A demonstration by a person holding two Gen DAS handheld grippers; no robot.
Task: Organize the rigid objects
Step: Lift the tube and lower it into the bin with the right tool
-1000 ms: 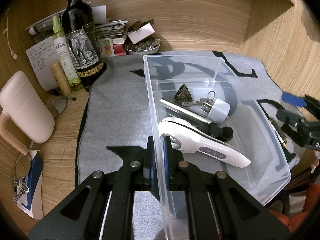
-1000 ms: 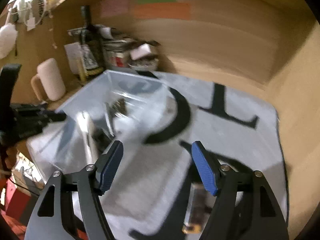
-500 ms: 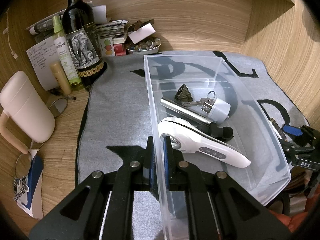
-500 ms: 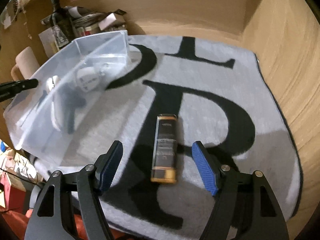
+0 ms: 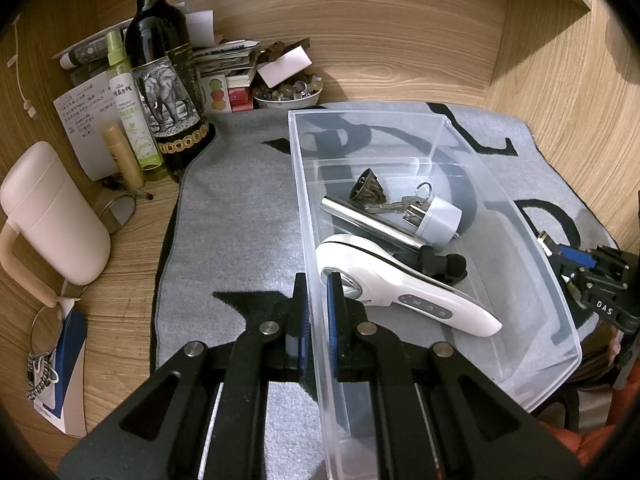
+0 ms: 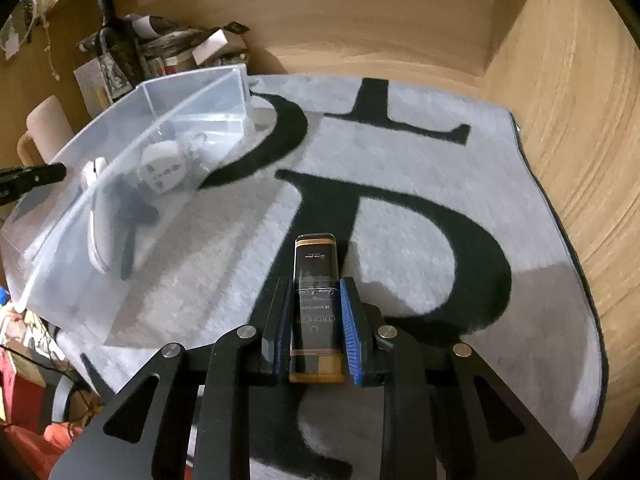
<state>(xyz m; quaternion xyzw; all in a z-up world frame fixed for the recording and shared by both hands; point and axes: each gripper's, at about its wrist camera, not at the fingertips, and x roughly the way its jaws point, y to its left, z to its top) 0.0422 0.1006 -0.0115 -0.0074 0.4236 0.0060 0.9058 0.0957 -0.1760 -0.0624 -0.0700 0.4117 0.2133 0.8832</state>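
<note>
A clear plastic bin (image 5: 532, 240) stands on the grey mat and shows in the right wrist view too (image 6: 120, 160). It holds a white handheld device (image 5: 400, 284), a silver tube (image 5: 368, 220), keys (image 5: 400, 204), a white plug adapter (image 5: 438, 216) and a small black part (image 5: 440, 264). My left gripper (image 5: 316, 304) is shut on the bin's left wall. My right gripper (image 6: 314, 312) is shut on a black and gold rectangular box (image 6: 316, 280) that lies on the mat right of the bin.
A grey mat with black letters (image 6: 420, 184) covers the desk. At the back left stand a wine bottle (image 5: 164, 80), spray bottle (image 5: 128, 108), papers, a bowl of small items (image 5: 288, 94) and a pink mug (image 5: 48, 212). Wooden walls enclose the back and right.
My right gripper has swung down to the mat, moved over the black and gold box and closed on it. The left gripper has stayed shut on the bin wall.
</note>
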